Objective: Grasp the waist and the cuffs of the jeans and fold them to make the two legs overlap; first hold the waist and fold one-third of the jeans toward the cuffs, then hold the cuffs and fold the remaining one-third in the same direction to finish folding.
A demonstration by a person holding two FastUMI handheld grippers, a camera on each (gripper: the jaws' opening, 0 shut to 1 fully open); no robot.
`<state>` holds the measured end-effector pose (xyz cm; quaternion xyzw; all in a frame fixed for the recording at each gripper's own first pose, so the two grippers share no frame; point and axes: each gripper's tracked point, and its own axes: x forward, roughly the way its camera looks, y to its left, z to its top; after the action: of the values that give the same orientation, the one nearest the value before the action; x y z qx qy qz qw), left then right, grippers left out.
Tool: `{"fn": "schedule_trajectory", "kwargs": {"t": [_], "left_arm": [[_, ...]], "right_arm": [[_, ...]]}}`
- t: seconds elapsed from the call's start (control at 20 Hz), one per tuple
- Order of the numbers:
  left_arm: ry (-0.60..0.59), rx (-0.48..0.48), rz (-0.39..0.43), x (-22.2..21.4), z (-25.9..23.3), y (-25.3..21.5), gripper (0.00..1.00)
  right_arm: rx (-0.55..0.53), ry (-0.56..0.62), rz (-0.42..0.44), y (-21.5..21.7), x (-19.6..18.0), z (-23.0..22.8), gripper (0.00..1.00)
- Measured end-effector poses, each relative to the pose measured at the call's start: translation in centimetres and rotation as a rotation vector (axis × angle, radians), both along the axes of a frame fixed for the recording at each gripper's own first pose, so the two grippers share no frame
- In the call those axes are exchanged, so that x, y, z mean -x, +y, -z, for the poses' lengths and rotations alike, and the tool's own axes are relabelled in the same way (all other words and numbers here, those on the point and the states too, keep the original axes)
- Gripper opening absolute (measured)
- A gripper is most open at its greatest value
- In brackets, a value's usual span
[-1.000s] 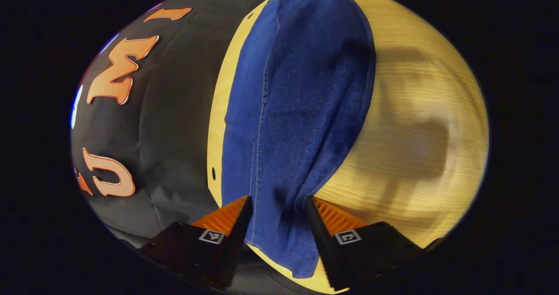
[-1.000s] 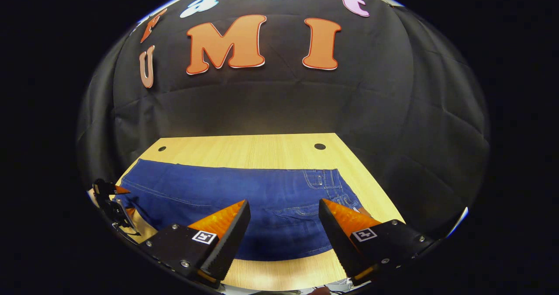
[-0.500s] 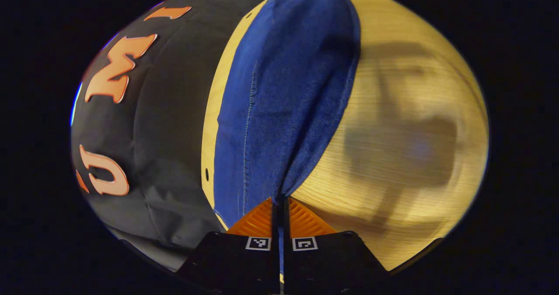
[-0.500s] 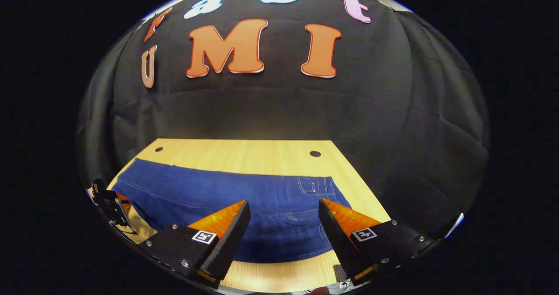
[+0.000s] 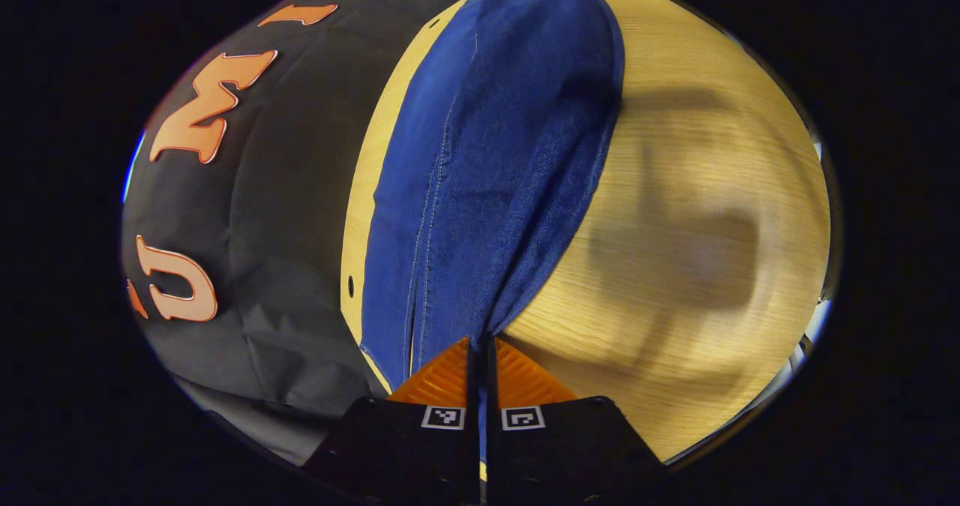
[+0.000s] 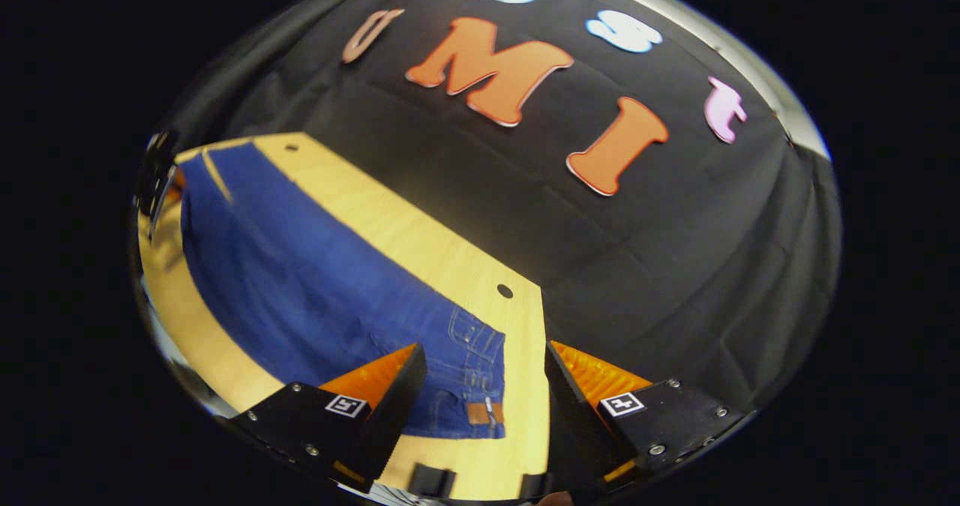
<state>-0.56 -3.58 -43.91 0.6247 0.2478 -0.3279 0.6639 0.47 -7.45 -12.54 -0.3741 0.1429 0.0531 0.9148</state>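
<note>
Bench (image 6: 420,240): we see a light wooden top with the jeans lying along it. In the right gripper view it now runs slanted across the picture, while half a second ago it lay level, so this view has turned.
Jeans (image 5: 487,169): blue denim, stretched long over the bench from the cuffs to the waist. In the right gripper view the waist end with its leather patch (image 6: 480,413) now lies between the two fingers of the right claw; before, the fingers stood over the seat part.
Left claw (image 5: 481,345): the fingers are pressed together on the cuff end of the jeans, with a strip of denim between them. One second ago they were spread on both sides of the cloth; half a second ago they were already closed.
Right claw (image 6: 486,356): the fingers are spread apart above the waist end, same as before. We cannot tell if they touch the cloth.
</note>
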Motion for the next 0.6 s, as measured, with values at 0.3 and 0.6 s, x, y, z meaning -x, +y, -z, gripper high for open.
{"fn": "schedule_trajectory", "kwargs": {"t": [0.3,0.6], "left_arm": [[0.002,-0.018,-0.022,0.3,0.0,0.3,0.03],[0.006,-0.046,-0.028,0.5,-0.2,0.4,0.04]], "right_arm": [[0.407,0.136,-0.173,-3.7,2.1,7.3,0.98],[0.644,0.215,-0.341,-5.3,2.0,12.7,0.98]]}}
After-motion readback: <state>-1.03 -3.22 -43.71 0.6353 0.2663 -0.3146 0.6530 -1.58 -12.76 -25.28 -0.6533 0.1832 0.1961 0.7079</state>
